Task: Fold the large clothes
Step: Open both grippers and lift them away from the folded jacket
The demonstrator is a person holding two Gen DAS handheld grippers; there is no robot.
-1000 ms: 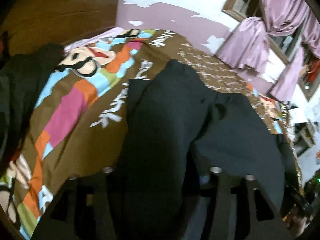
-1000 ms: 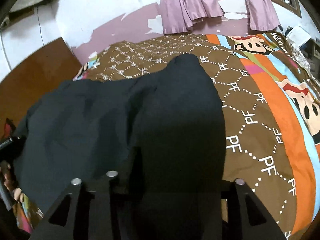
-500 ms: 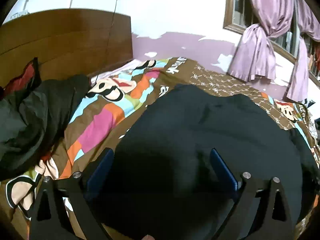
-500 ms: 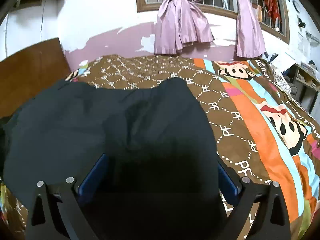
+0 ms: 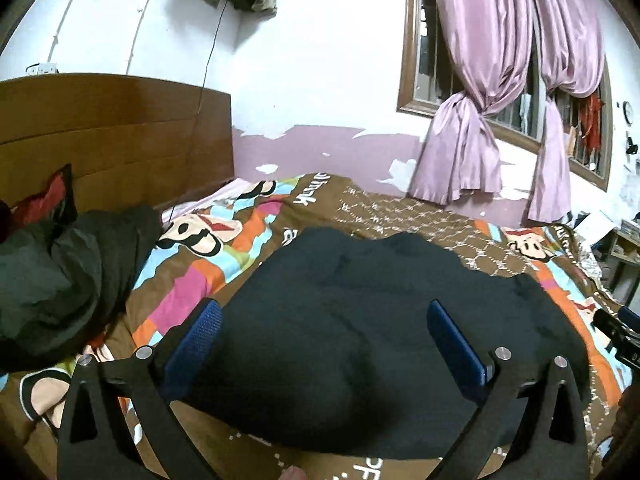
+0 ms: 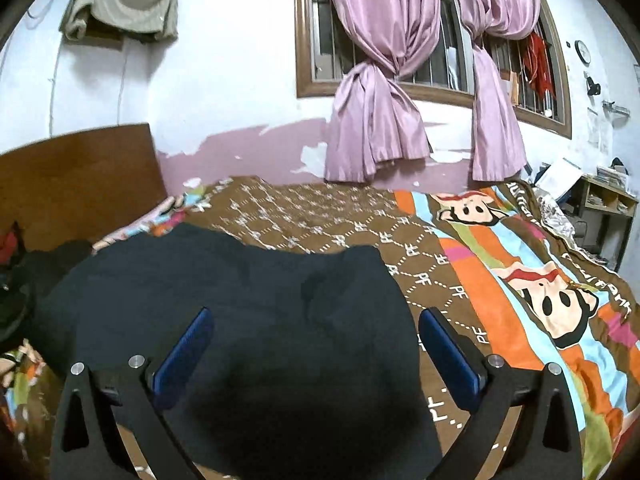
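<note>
bedspread | black garment lying folded, seemingly | left tongs opening, empty | right tongs wide, empty

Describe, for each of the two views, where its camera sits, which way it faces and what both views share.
Left wrist: on the left claw, facing across the bed toward the headboard; its open blue pads frame the black garment.
Right wrist: on the right claw, facing the window; open too, nothing gripped.
Shared: garment, patterned bedspread, pink curtains.

Dark clothes pile left; bedspread right bare.
</note>
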